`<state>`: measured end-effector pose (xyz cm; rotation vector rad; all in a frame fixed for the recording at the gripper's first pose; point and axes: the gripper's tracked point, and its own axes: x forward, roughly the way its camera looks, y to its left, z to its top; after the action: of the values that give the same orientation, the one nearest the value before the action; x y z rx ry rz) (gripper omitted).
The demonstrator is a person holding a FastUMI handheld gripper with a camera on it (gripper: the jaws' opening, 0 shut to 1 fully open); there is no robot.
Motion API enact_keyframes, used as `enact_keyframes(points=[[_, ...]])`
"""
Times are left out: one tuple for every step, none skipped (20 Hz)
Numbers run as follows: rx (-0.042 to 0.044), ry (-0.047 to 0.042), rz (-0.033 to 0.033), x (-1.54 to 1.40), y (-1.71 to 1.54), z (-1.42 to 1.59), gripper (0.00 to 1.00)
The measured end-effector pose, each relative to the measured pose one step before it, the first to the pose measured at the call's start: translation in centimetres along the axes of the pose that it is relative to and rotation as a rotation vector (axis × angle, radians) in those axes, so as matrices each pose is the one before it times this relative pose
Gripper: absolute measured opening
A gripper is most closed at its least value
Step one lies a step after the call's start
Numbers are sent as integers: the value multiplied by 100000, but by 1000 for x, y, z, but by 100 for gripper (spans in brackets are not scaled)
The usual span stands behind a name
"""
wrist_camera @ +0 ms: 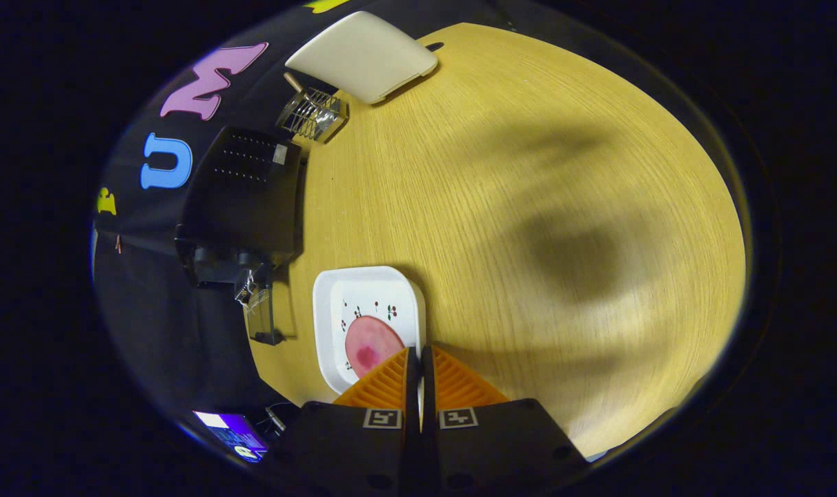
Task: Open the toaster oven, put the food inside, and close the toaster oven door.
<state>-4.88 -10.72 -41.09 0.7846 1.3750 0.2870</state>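
Note:
I look down on a round wooden table [528, 207]. A white square plate [328, 304] lies just ahead of my fingers, with a round pink piece of food [370, 345] on its near part. My gripper [418, 352] hovers over the plate's near right edge, shut, with nothing between its fingers. The food sits just left of the fingertips and partly under the left finger [383, 386]. The black toaster oven [242, 193] stands at the table's left edge beyond the plate. Its glass door [263, 314] appears folded open toward the plate.
A small wire rack [312, 114] stands beyond the oven, and a cream flat board [363, 55] lies at the table's far edge. A lit screen [228, 431] shows below the table, left of the gripper. A large shadow falls on the wood to the right.

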Motion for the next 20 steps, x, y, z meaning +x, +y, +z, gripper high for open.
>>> enact_keyframes(points=[[4449, -1390, 2603, -300, 754, -154, 5], [4163, -1820, 2312, -390, 968, -333, 5], [3148, -1991, 1622, -338, 883, -301, 5], [2068, -2390, 290, -150, 831, -358, 5], [814, -2257, -85, -67, 840, -485, 5], [724, -2546, -215, -253, 899, -629, 5], [1061, -1860, -267, -24, 1097, -792, 5], [1026, -1484, -34, 67, 1215, -1158, 5], [751, -1824, -412, 192, 1193, -1053, 5], [293, -1777, -860, 104, 966, -1126, 5], [-152, -1589, -818, 344, 1123, -996, 5], [314, -1349, -730, 437, 1174, -1105, 5], [1071, -1312, -185, 597, 1199, -990, 5], [1770, -1085, 76, 578, 1262, -1029, 5], [2181, -791, 278, 831, 1144, -938, 5], [2614, -634, 506, 851, 1203, -858, 5], [2668, -1294, 262, 787, 1086, -837, 5], [2508, -846, 84, 931, 995, -963, 5], [2146, -727, -123, 1138, 925, -781, 5], [1796, -1055, -578, 799, 1016, -755, 5]])
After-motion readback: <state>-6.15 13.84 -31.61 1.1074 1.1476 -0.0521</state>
